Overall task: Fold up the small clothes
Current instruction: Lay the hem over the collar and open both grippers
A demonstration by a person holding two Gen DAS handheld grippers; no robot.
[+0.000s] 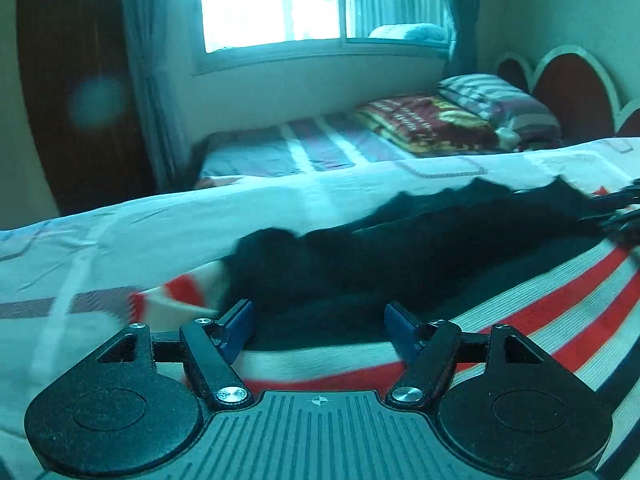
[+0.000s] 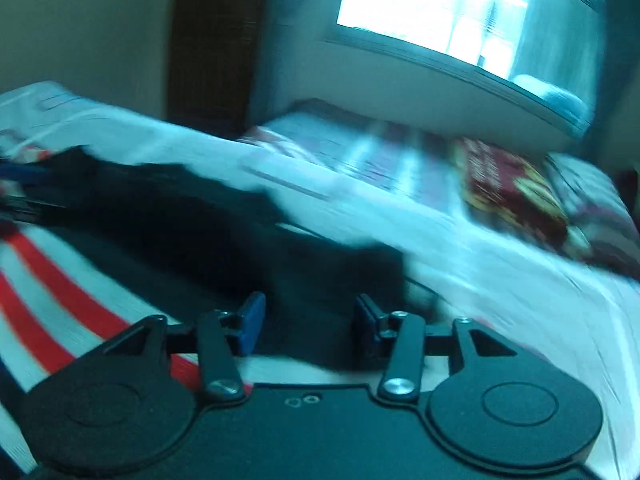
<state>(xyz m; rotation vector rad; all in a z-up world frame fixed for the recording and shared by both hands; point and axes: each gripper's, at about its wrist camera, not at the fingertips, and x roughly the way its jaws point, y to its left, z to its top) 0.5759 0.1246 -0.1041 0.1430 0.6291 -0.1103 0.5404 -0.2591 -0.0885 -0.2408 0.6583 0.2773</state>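
A small garment lies flat on the white bedspread (image 1: 160, 216). It has a black upper part (image 1: 400, 248) and a part striped in white, red and navy (image 1: 560, 304). My left gripper (image 1: 320, 320) hangs low over the garment's left end. It is open, and its blue pads (image 1: 240, 324) stand wide apart without pressing the cloth. My right gripper (image 2: 310, 320) is open over the black part (image 2: 200, 220) at the garment's right end, near the stripes (image 2: 60, 300). Each view shows the other gripper blurred at its edge, the right gripper (image 1: 624, 208) and the left gripper (image 2: 24, 184).
Beyond the bedspread is a lower bed (image 1: 280, 148) with a striped sheet, a red patterned blanket (image 1: 428, 120) and a pillow (image 1: 500, 100) against a heart-shaped headboard (image 1: 572, 92). A bright window (image 1: 272, 0), curtains and a dark wooden wardrobe (image 1: 80, 80) stand behind.
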